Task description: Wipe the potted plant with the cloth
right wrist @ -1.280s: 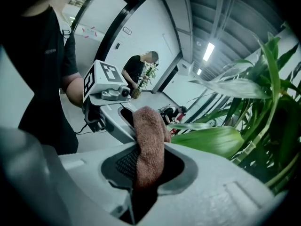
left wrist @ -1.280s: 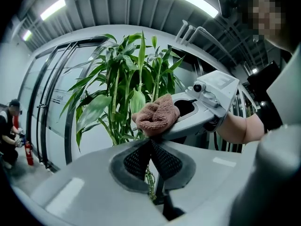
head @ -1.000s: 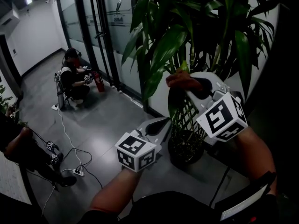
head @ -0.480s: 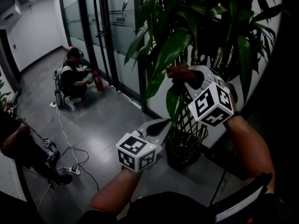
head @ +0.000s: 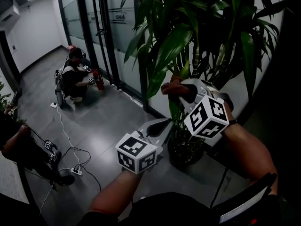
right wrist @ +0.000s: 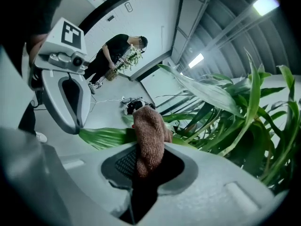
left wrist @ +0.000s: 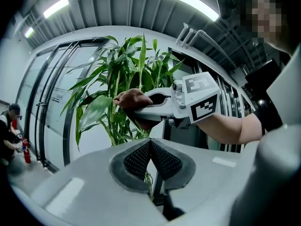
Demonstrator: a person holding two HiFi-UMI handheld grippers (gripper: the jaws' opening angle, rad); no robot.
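Note:
The potted plant [head: 188, 27] has long green leaves and a dark pot [head: 186, 153] on the floor by the glass wall. My right gripper [head: 178, 91] is shut on a brown cloth [head: 173, 87], which is pressed among the leaves at mid height. In the right gripper view the cloth [right wrist: 149, 133] sticks out of the jaws and lies on a broad leaf [right wrist: 106, 136]. My left gripper [head: 164, 123] is shut and holds nothing; it hangs lower left of the cloth, apart from the leaves. From the left gripper view the closed pads [left wrist: 139, 157] point toward the plant [left wrist: 117, 98] and the cloth [left wrist: 131, 98].
A person [head: 75, 79] crouches on the grey floor by the glass doors [head: 106, 32], beside a red extinguisher [head: 99, 82]. Another person [head: 19, 149] sits at the left edge. Cables and a power strip [head: 77, 172] lie on the floor. A white wall stands behind the plant.
My right gripper has moved down and slightly left with the cloth, sliding along the leaves. The left gripper has kept its place.

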